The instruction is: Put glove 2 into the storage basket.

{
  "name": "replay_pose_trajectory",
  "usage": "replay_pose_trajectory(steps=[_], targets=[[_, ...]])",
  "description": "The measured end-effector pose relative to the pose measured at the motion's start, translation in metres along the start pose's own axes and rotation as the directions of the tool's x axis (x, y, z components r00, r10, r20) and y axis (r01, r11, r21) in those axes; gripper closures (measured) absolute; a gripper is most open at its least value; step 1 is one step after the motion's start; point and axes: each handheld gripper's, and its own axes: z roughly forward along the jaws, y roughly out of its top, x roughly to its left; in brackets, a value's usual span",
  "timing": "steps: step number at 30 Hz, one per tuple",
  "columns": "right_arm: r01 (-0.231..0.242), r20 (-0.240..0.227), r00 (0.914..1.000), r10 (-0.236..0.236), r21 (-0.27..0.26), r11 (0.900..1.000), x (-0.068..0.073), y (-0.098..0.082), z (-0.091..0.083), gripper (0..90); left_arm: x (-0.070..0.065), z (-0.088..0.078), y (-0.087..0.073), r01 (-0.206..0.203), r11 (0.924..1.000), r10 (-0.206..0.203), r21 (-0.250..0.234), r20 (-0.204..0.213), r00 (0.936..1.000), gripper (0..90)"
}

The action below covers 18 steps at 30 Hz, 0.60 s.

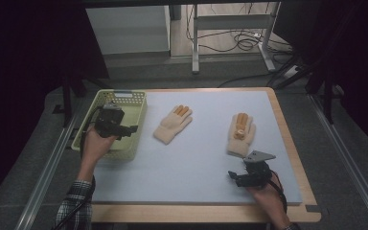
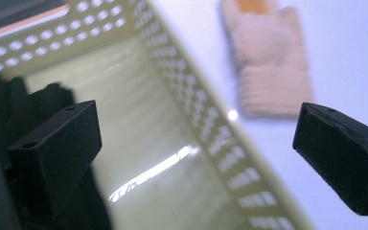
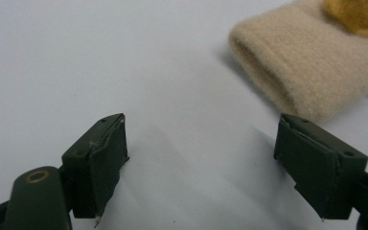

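Two cream knitted gloves with orange fingers lie flat on the pale tabletop (image 1: 196, 158), well apart from each other. The left glove (image 1: 172, 124) is just beside the yellow-green perforated basket (image 1: 136, 122); its long axis runs on a slant, cuff toward the person and the basket, fingers away and to the right. The right glove (image 1: 241, 135) lies nearly straight, cuff toward the person, fingers pointing to the far edge.

The left hand-held gripper (image 1: 133, 128) hangs over the basket with its jaws spread wide and nothing between them; in the left gripper view the basket wall (image 2: 196, 120) runs between the jaws and the left glove (image 2: 270, 62) lies beyond it. Something dark sits in the basket's corner in that view, too blurred to name. The right hand-held gripper (image 1: 235, 176) rests low near the right glove's cuff (image 3: 297, 72), jaws also wide and empty.

Risks, as I judge them: soft knit may bunch or slide on the smooth surface if a jaw pushes the cuff instead of straddling it. A pinch on one layer alone could let the glove dangle and catch on the basket rim. The left hand-held gripper, leaving the basket, could clip that rim and shift it.
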Motion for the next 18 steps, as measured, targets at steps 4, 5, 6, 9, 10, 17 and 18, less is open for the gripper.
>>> replay_pose_trajectory(steps=[4, 5, 6, 9, 10, 17, 18], targets=[[0.0, 0.0, 1.0, 0.0, 0.0, 1.0, 0.0, 0.0, 0.0, 18.4, -0.019, -0.002, -0.001, -0.035, 0.9991, 0.036, -0.024, 0.025, 0.999, 2.7], [0.0, 0.0, 1.0, 0.0, 0.0, 1.0, 0.0, 0.0, 0.0, 18.4, -0.023, -0.002, -0.001, -0.04, 0.9988, 0.041, -0.028, 0.028, 0.9988, 2.7], [-0.001, 0.0, 1.0, 0.001, 0.0, 1.0, 0.0, 0.0, 0.0, 18.4, -0.027, -0.003, -0.003, -0.043, 0.9984, 0.045, -0.035, 0.038, 0.9983, 2.7], [-0.002, 0.0, 1.0, 0.002, 0.001, 1.0, 0.0, 0.0, 0.0, 18.4, -0.043, -0.004, -0.007, -0.052, 0.9969, 0.057, -0.059, 0.073, 0.9957, 2.6], [-0.002, 0.0, 1.0, 0.002, 0.001, 1.0, 0.0, 0.0, 0.0, 18.4, -0.047, -0.004, -0.009, -0.065, 0.9958, 0.07, -0.064, 0.077, 0.9946, 2.6], [-0.001, 0.001, 1.0, 0.001, 0.001, 1.0, 0.0, 0.0, 0.0, 18.4, -0.084, -0.009, -0.027, -0.136, 0.9851, 0.147, -0.105, 0.1, 0.9841, 4.0], [-0.001, 0.0, 1.0, 0.001, 0.0, 1.0, 0.0, 0.0, 0.0, 18.4, -0.089, -0.009, -0.031, -0.149, 0.9828, 0.16, -0.11, 0.101, 0.982, 4.1]])
